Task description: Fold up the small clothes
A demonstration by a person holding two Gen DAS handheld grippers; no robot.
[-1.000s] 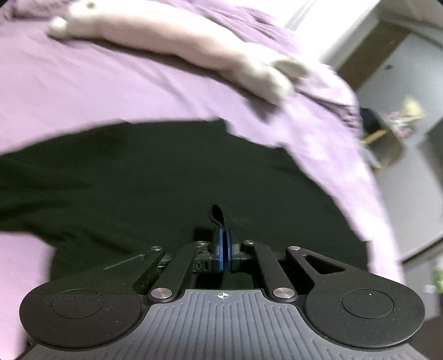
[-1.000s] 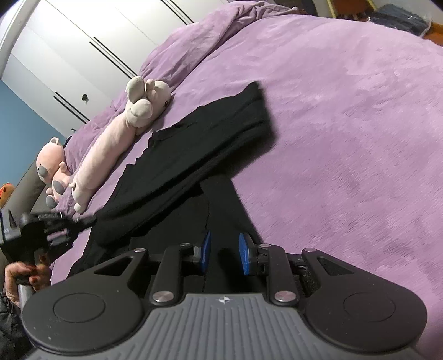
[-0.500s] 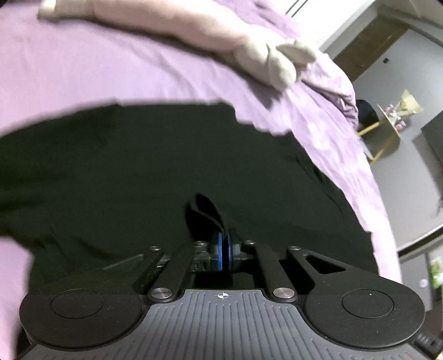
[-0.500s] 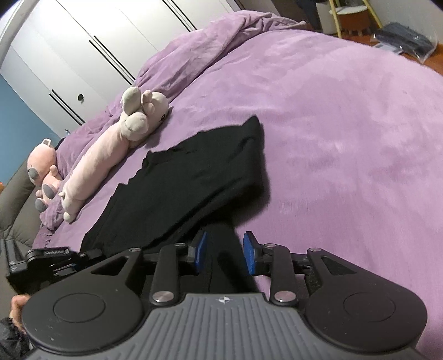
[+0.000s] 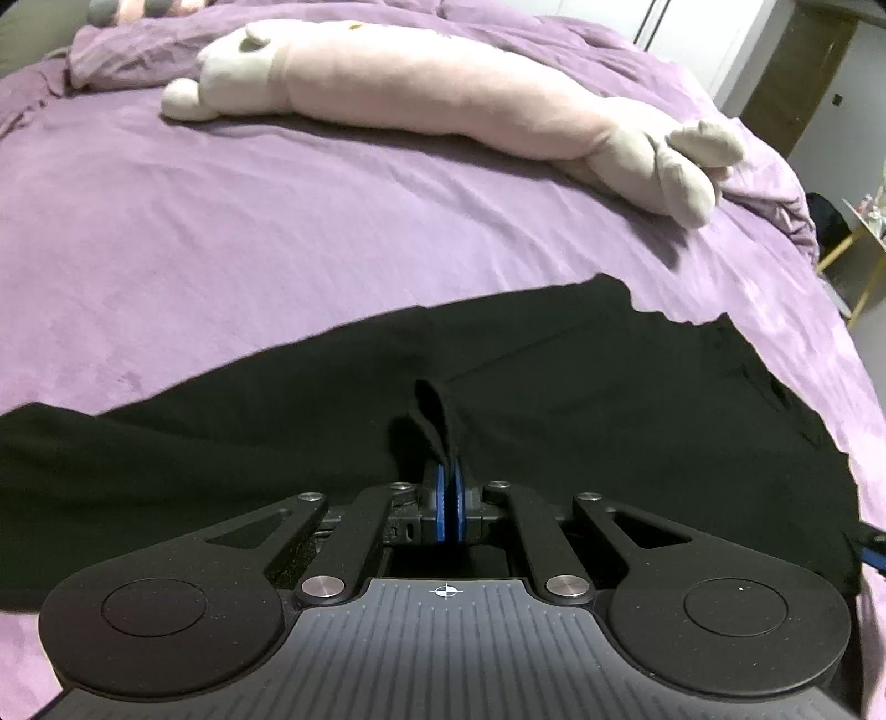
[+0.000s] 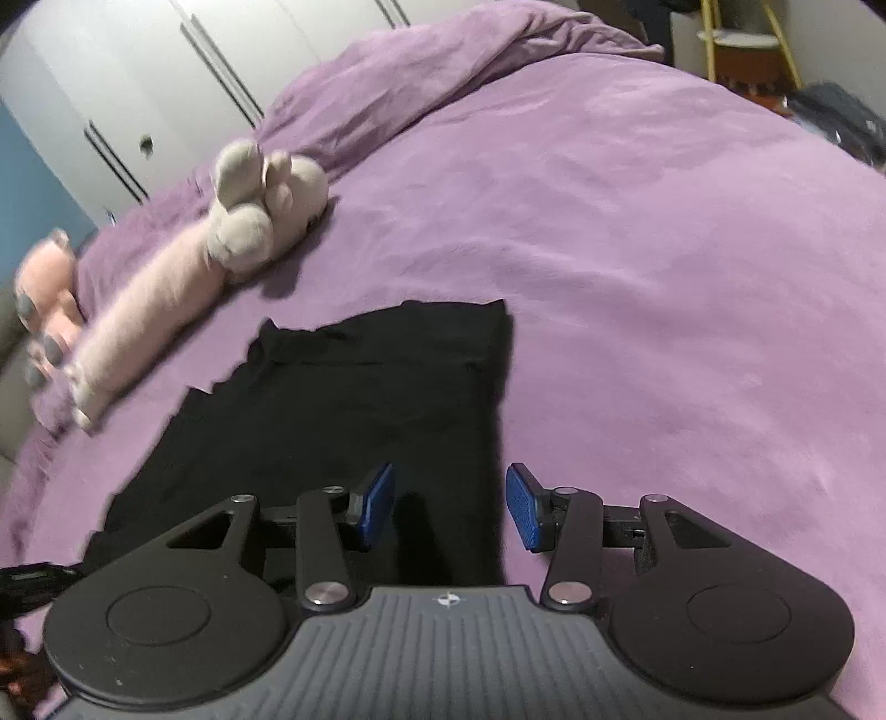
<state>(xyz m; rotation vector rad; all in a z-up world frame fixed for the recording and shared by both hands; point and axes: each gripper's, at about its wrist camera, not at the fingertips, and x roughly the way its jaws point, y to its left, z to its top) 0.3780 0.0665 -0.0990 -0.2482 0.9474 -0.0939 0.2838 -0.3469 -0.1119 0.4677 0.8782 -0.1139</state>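
Observation:
A black garment (image 5: 554, 399) lies spread on the purple bed (image 5: 221, 249). My left gripper (image 5: 449, 498) is shut on a pinched fold of the black garment at its near edge. In the right wrist view the same garment (image 6: 354, 399) lies flat, its right edge running straight away from me. My right gripper (image 6: 448, 507) is open, its blue pads either side of the garment's near right edge, holding nothing. The left gripper's tip (image 6: 33, 576) shows at the far left of the right wrist view.
A long pink plush toy (image 5: 443, 105) lies across the bed beyond the garment, also in the right wrist view (image 6: 166, 299). A second pink plush (image 6: 44, 288) sits at the left. White wardrobe doors (image 6: 166, 83) stand behind. A yellow-legged stand (image 6: 736, 44) is beside the bed.
My right gripper has opened wide and let go of the garment, which now lies flat. My left gripper stays shut on the fabric and has come down towards the bed.

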